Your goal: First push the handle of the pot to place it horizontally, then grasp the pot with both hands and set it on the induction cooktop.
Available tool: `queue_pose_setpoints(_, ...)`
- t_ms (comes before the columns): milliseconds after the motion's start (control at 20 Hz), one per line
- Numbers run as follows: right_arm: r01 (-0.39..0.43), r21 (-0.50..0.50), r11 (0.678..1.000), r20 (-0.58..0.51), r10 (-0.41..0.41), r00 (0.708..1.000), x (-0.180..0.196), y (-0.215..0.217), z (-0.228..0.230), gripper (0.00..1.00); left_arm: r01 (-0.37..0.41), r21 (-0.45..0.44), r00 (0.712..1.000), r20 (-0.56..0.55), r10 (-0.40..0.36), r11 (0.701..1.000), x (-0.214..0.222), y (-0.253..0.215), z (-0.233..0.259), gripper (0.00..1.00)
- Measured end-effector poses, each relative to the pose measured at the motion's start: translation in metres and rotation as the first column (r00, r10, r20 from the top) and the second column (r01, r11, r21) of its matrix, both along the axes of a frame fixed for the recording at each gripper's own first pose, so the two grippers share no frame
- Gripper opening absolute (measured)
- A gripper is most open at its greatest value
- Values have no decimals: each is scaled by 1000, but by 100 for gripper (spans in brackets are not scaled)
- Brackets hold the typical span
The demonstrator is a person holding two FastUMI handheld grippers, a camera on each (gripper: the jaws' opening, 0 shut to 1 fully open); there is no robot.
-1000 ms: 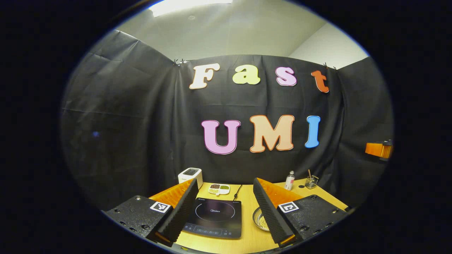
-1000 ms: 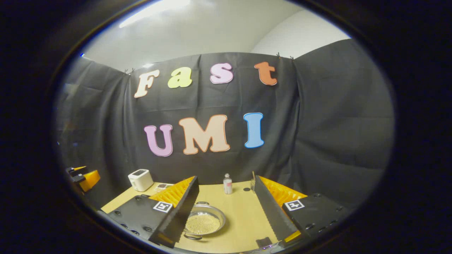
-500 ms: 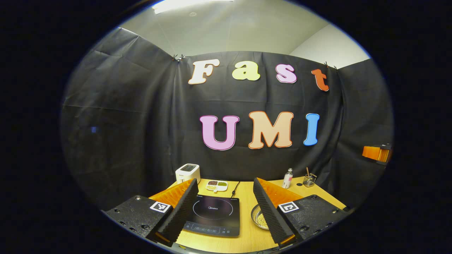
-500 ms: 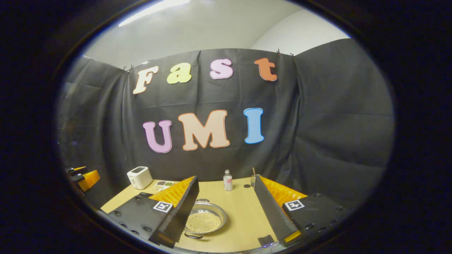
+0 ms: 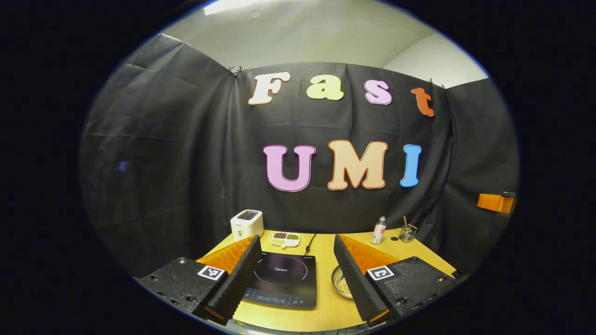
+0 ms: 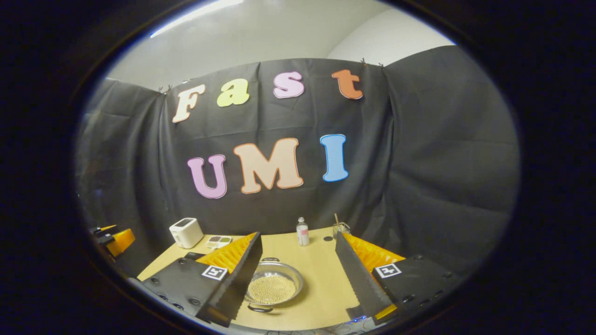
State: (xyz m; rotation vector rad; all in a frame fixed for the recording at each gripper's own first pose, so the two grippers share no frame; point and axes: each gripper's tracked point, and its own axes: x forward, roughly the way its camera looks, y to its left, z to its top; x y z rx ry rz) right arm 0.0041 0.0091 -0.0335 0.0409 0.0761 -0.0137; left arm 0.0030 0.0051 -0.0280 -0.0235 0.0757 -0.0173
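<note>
A shallow steel pot [image 6: 274,287] holding small yellow beads sits on the wooden table [image 6: 321,279], one loop handle at its far rim and one at its near rim. My right gripper [image 6: 298,298] hovers open above the table's near edge, with the pot just right of its left finger. A black induction cooktop [image 5: 282,279] lies flat between the fingers of my open left gripper [image 5: 293,298], which hangs above it. In the left gripper view the pot [image 5: 341,285] peeks out beside the right finger, right of the cooktop.
A white toaster [image 5: 247,224] and a small divided dish [image 5: 286,238] stand at the table's back left. A small bottle [image 6: 302,231] and a glass with sticks [image 6: 340,228] stand at the back. The other gripper shows at the edge of each view.
Both views have tilted down a little, so the table, cooktop and pot sit higher and more of the table shows. Both grippers stay open.
</note>
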Motion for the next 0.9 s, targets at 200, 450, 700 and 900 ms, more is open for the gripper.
queue_pose_setpoints(200, -3, 9, 1000, -18, 3, 1000, -1, 3, -7, 92, -10, 1, 1000, -8, 10, 1000, -3, 7, -3, 92)
queue_pose_setpoints(450, -23, 13, 1000, -32, 23, 999, 2, 14, -12, 87, -39, -4, 999, -21, 39, 999, -5, 18, -10, 95)
queue_pose_setpoints(700, -38, 4, 999, -40, 39, 998, 7, 20, -15, 75, -51, 1, 998, -32, 51, 999, -6, 22, -14, 92)
queue_pose_setpoints(900, -33, -10, 999, -43, 32, 999, 12, 23, -18, 41, -46, -1, 998, -45, 46, 999, -6, 21, -18, 92)
